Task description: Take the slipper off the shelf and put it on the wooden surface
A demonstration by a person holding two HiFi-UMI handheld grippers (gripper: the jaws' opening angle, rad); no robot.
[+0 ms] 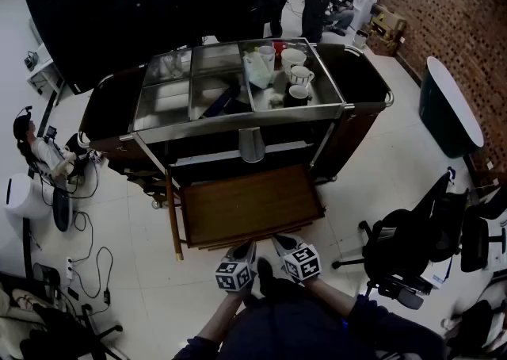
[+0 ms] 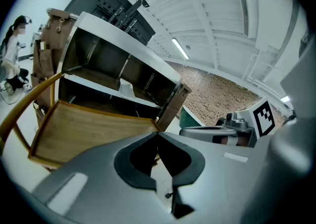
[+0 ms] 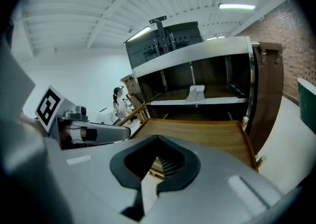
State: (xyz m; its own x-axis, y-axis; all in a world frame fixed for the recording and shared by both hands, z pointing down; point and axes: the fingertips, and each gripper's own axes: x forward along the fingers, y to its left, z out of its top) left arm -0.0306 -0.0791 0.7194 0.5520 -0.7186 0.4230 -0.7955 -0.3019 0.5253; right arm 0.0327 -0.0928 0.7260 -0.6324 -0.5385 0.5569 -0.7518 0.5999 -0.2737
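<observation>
The slipper (image 1: 251,144) is seen on the shelf (image 1: 214,158) of the cart (image 1: 360,85), about midway along it and right at the shelf's near edge, under the steel top, where cups (image 1: 301,74) are grouped toward the right. Open room is left on the shelf to both sides of the slipper. Below and nearer, the wooden surface (image 1: 249,206) is drawn out from the cart; it is bare and bounded by a low raised rim, and a wooden rail (image 1: 171,220) runs along its left side. The left gripper (image 1: 244,254) and the right gripper (image 1: 285,246) are held side by side just beyond the surface's near edge, close together but apart from it. Both are clenched, tips meeting, with nothing between them. Light floor (image 1: 135,271) lies open to the left of the surface, apart from some cables there. On the near right a black chair (image 1: 400,251) stands well apart from the cart. From the right gripper view, the slipper (image 3: 196,93) is seen straight ahead above the surface (image 3: 197,131).
</observation>
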